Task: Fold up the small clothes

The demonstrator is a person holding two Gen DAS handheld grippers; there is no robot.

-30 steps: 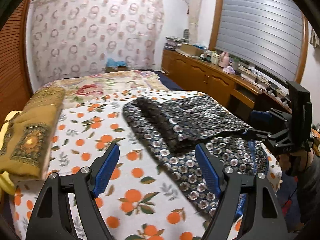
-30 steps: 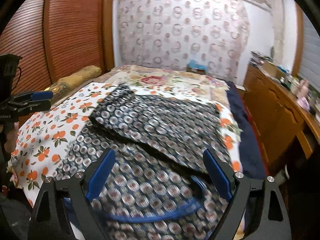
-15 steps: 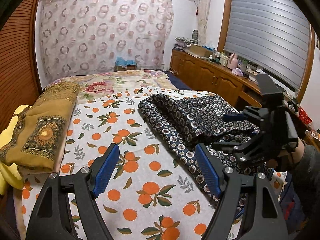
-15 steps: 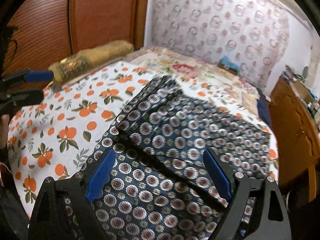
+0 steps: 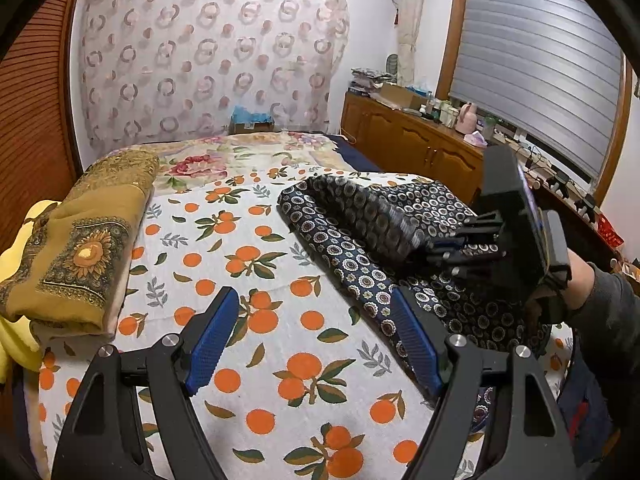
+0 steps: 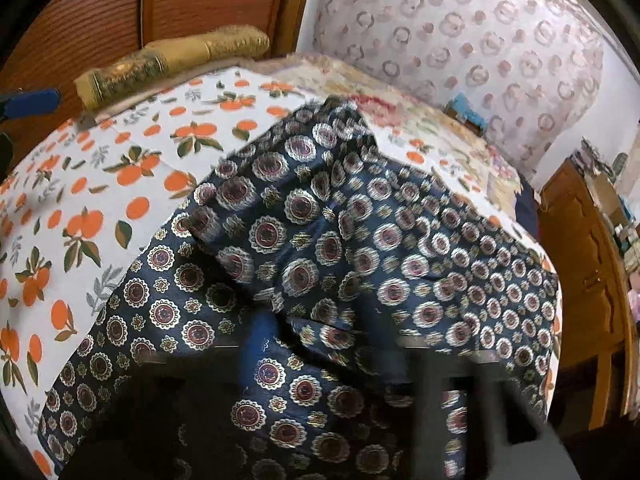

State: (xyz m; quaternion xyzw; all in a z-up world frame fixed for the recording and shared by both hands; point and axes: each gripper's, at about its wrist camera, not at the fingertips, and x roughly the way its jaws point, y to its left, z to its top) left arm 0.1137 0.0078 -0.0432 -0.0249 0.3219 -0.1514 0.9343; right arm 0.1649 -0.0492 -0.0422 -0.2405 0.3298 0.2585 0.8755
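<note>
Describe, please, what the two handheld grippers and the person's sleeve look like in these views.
The left gripper has a black angular frame with silver screws and two long fingers faced with ribbed blue pads. The right gripper has the same black build, with a tall black block mounted on it; a blue pad shows blurred in its own view. The person wears a dark grey sleeve.

The orange-print bedsheet (image 5: 256, 320) lies bare under the left claw (image 5: 316, 340), leaving room to pass. A folded mustard blanket (image 5: 80, 248) blocks the bed's left edge; the patterned garment (image 5: 360, 240) and right claw (image 5: 444, 250) crowd the right.
</note>
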